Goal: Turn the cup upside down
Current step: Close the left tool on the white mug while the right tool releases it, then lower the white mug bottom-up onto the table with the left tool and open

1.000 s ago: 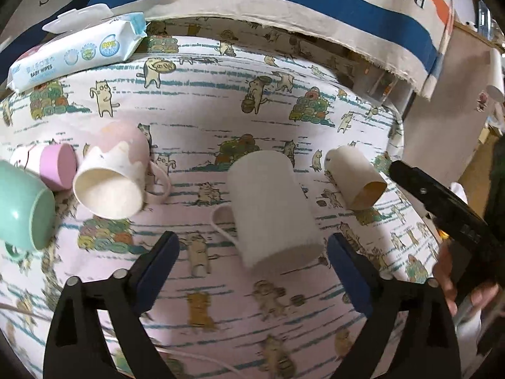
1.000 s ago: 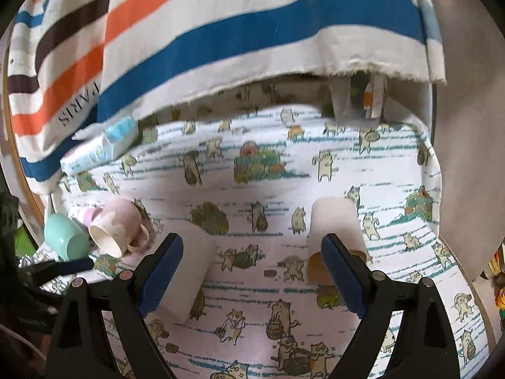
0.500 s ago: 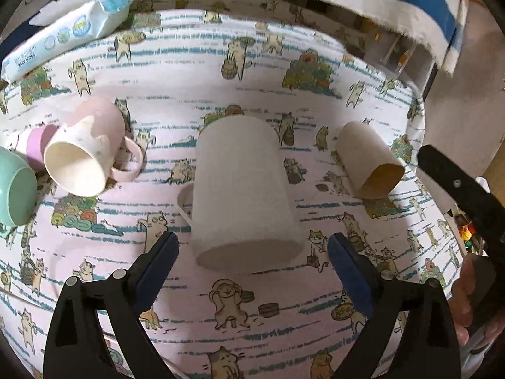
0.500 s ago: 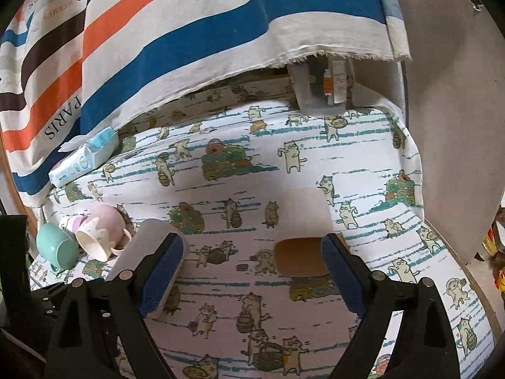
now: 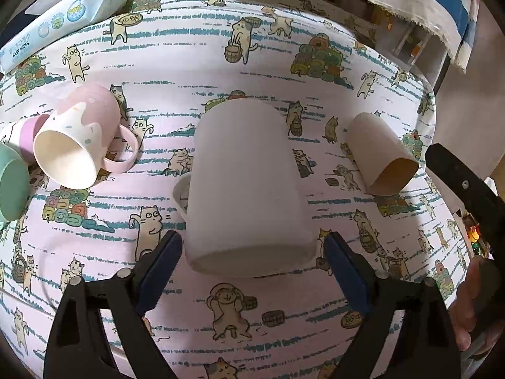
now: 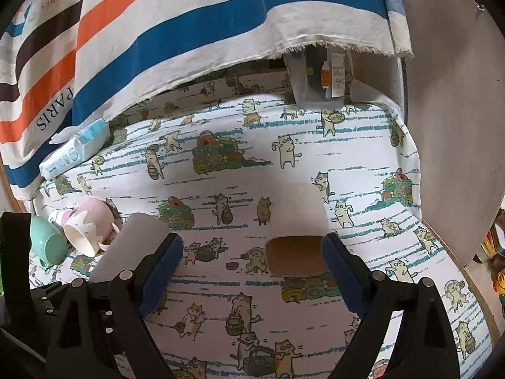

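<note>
- Compared with a second ago, the left gripper (image 5: 252,259) has been brought close to the white mug (image 5: 246,186), whose open mouth now lies between the spread fingers (image 5: 161,268), not yet pinched.
- A cat-print cloth is seen over the worktop (image 5: 252,63); a striped towel (image 6: 176,31) is hung behind it.
- The white mug is laid on its side, handle to the left.
- The right gripper (image 6: 252,262) is held with fingers (image 6: 341,271) spread, the paper cup (image 6: 296,237) on its side just beside the right finger.
- A wipes pack (image 5: 63,22), pink mug (image 5: 75,145) and green cup (image 5: 12,186) are seen at the left.
</note>
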Motion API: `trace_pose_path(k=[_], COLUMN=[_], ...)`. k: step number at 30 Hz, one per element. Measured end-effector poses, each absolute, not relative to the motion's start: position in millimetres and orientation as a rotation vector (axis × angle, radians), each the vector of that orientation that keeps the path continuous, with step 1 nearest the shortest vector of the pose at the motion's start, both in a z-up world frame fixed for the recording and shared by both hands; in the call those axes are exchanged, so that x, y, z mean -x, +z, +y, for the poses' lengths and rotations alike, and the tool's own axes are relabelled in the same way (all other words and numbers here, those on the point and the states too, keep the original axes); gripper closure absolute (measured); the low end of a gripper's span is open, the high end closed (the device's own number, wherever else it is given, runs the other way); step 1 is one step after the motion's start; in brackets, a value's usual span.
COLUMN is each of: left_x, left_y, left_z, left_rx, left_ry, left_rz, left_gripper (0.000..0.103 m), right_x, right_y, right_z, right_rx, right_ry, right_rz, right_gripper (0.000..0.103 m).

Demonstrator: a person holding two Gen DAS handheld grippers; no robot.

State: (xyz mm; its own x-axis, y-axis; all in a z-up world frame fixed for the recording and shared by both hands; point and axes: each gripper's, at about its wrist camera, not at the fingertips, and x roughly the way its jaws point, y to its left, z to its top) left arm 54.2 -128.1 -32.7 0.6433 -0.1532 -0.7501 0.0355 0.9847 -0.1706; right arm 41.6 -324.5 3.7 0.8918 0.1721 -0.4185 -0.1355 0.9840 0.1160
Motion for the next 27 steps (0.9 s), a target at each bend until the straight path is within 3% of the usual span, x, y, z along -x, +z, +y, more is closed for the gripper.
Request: trace_pose_path(k=[1,27], left_x=[-55,-50], left_y=[-34,13], left_z=[-128,-113], left_rx=[0.144,0.034], left_ry=[-0.109,-0.150], left_rz=[0.870,0.716], left_gripper=[0.026,0.027], right_x=[-42,-54], right_y=[3,19], right_z=[-325,-304], right_rx=[-0.084,-0.032], right_ry=[0.159,0.136], right_rz=[0.445,0.437], right_gripper=[0.013,0.013])
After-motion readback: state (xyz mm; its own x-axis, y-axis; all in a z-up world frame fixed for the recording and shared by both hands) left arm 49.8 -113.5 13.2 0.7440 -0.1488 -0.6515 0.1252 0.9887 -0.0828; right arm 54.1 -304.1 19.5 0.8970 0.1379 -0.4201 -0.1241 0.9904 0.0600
